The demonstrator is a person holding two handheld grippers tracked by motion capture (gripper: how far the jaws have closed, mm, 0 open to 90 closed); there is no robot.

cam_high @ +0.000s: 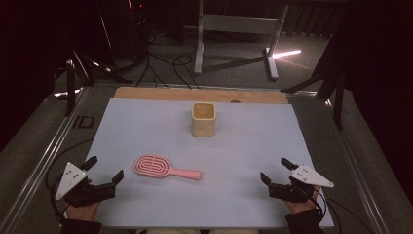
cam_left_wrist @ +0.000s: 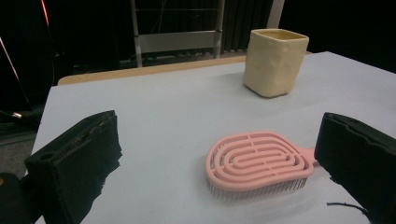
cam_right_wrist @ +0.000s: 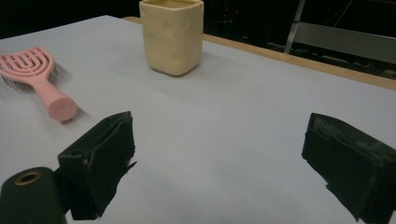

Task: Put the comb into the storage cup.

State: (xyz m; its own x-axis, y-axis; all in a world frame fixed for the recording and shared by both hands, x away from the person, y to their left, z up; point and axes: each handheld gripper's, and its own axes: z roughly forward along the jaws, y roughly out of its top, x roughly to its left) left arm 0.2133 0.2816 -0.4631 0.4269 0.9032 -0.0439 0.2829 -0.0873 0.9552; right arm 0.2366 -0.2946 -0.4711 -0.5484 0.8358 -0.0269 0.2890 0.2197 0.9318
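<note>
No handling has begun. The pink plastic paddle hairbrush (cam_high: 164, 168) lies flat on the pale tabletop (cam_high: 253, 141), near the cream square-sided cup (cam_high: 203, 119). The left hand-held gripper (cam_high: 103, 169) and right hand-held gripper (cam_high: 273, 170) stand wide, empty; grasping remains.

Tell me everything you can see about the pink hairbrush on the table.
The pink hairbrush looks like moulded plastic. Its oval head is open, with concentric looping slots, and fine bristles point down onto the pale blue table cover, so it lies flat, bristles down. A short round handle extends toward the right in the high view. It lies nearer the person than the cream cup, apart from it. Nothing touches it but the cover.
</note>
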